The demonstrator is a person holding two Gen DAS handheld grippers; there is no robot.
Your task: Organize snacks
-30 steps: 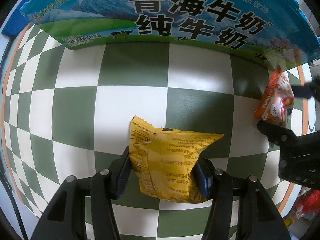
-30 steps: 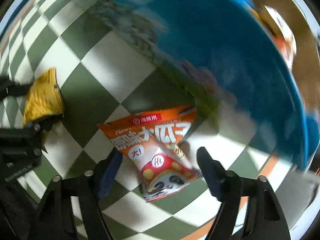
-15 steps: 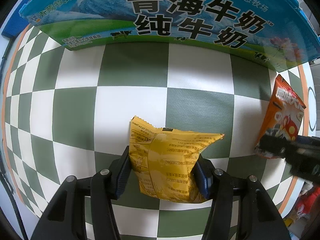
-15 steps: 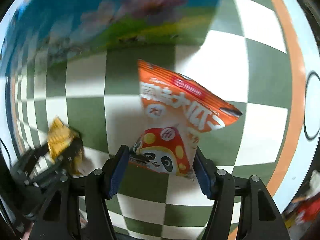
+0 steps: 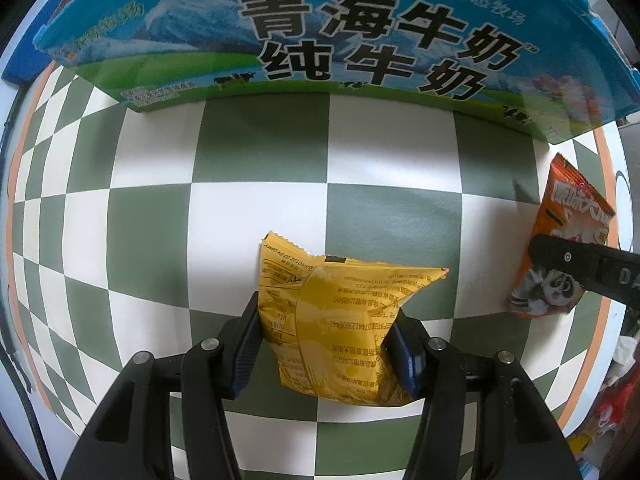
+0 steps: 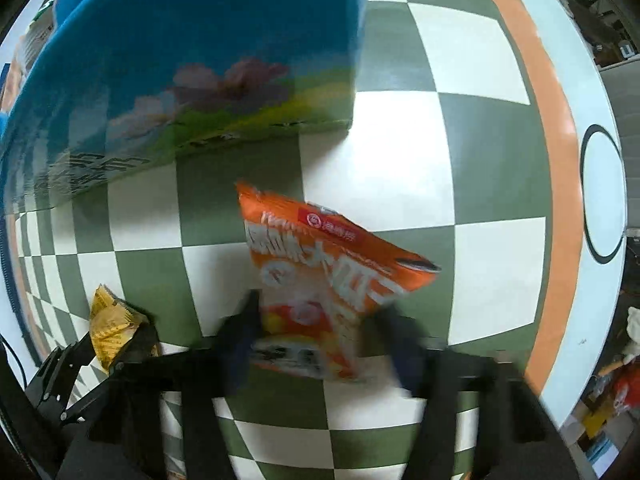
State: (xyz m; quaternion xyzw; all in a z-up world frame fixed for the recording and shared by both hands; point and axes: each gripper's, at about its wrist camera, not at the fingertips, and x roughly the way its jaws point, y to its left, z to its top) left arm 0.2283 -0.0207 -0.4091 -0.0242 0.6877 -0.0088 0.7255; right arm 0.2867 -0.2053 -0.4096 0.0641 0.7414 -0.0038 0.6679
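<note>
My left gripper (image 5: 326,344) is shut on a yellow snack packet (image 5: 340,328), held just above the checkered tablecloth (image 5: 256,216). My right gripper (image 6: 320,340) is shut on an orange snack bag (image 6: 320,276) with a panda print; this view is blurred by motion. The orange bag (image 5: 568,248) and a right finger show at the right edge of the left wrist view. The yellow packet (image 6: 112,324) shows at the lower left of the right wrist view. A blue and green milk carton box (image 5: 340,44) stands behind both snacks and also shows in the right wrist view (image 6: 180,60).
The table has an orange border band (image 6: 548,160) and a pale rim (image 6: 592,220) on the right. Some red and yellow items (image 6: 616,392) lie beyond the table edge at the lower right.
My right gripper closed on the orange bag and lifted it, swinging its view away from the box. My left gripper has kept still with the yellow packet.
</note>
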